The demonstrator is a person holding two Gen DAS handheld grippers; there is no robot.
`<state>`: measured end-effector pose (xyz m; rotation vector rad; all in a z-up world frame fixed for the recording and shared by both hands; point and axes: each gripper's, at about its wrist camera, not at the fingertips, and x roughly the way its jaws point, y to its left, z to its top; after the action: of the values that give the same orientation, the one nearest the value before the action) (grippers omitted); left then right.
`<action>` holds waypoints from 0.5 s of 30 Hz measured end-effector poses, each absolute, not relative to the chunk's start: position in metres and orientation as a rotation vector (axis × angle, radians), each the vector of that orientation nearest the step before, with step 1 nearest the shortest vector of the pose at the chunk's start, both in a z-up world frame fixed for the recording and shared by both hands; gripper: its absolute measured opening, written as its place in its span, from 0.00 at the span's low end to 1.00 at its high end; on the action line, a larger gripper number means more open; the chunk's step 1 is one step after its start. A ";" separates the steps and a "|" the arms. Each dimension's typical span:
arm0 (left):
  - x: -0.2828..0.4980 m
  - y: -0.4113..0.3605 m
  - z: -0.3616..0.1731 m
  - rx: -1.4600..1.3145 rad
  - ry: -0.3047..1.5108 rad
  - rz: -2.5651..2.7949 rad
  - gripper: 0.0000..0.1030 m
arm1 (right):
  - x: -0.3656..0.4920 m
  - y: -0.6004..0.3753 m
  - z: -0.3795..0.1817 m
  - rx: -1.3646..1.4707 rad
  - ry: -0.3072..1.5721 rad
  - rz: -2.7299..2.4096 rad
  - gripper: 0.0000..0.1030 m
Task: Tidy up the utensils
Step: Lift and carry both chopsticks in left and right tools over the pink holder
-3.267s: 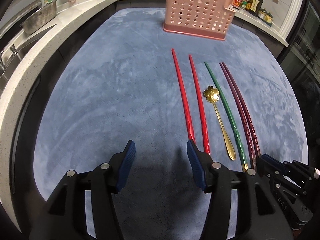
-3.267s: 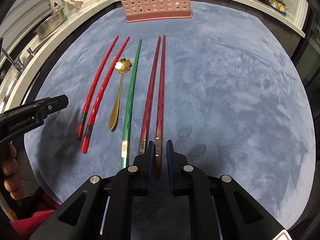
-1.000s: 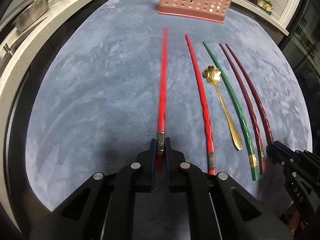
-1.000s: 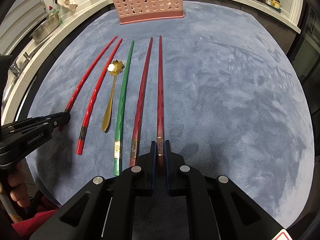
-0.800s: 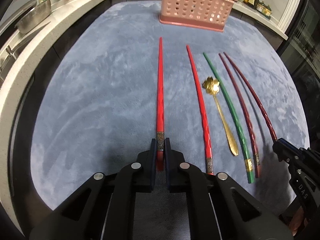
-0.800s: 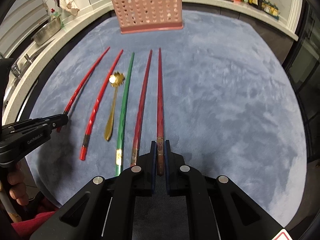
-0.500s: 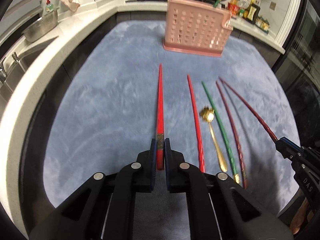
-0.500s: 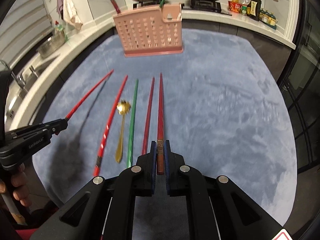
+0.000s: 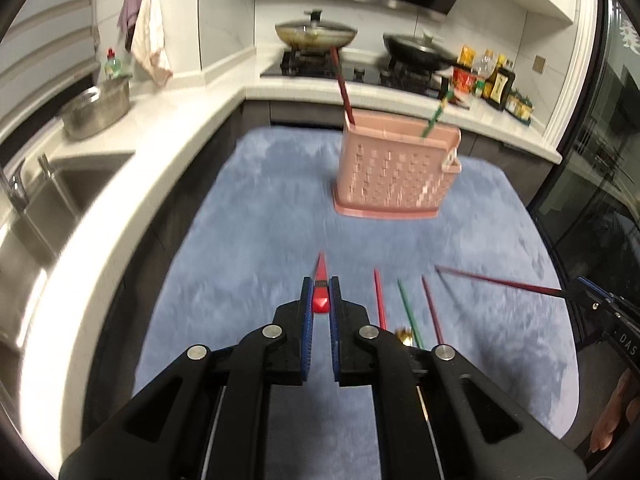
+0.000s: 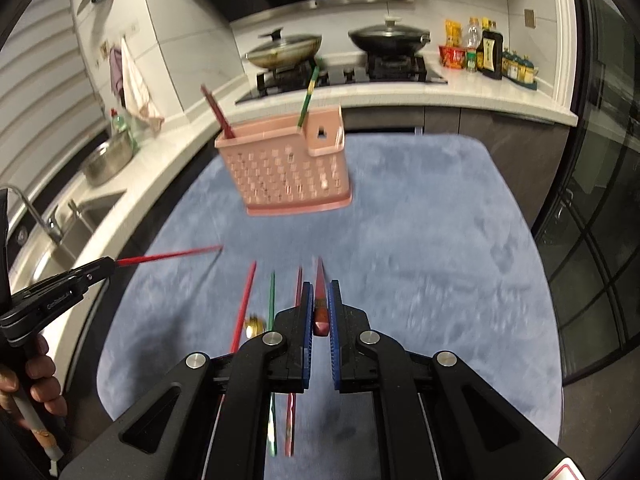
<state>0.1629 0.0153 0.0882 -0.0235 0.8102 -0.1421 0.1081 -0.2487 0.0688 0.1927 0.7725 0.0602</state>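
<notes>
My left gripper (image 9: 320,294) is shut on a bright red chopstick (image 9: 321,276) and holds it in the air, pointing ahead; it also shows in the right wrist view (image 10: 168,257). My right gripper (image 10: 319,296) is shut on a dark red chopstick (image 10: 319,280), also raised; it shows in the left wrist view (image 9: 496,282). A pink perforated utensil basket (image 9: 394,172) stands at the far end of the blue mat (image 9: 260,240) with a dark red and a green chopstick in it. On the mat lie a red chopstick (image 9: 379,304), a green chopstick (image 9: 407,308), a dark red chopstick (image 9: 431,304) and a gold spoon (image 9: 404,336).
A white counter (image 9: 160,120) with a sink (image 9: 48,196) and a steel bowl (image 9: 96,110) runs along the left. A stove with two pans (image 9: 316,36) and bottles (image 9: 492,80) lies behind the basket. A dark glass door (image 9: 600,200) is on the right.
Both grippers have lifted their chopsticks off the mat and tilted up, so the basket and kitchen come into view. The other utensils stay on the mat.
</notes>
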 end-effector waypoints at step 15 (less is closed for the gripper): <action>0.218 0.005 0.180 -0.038 0.617 -0.174 0.07 | 0.172 -0.264 0.145 0.245 0.588 0.096 0.07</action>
<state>0.2184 0.0054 0.1796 -0.0377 0.6169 -0.1740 0.1721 -0.2644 0.1449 0.2454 0.5875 0.0960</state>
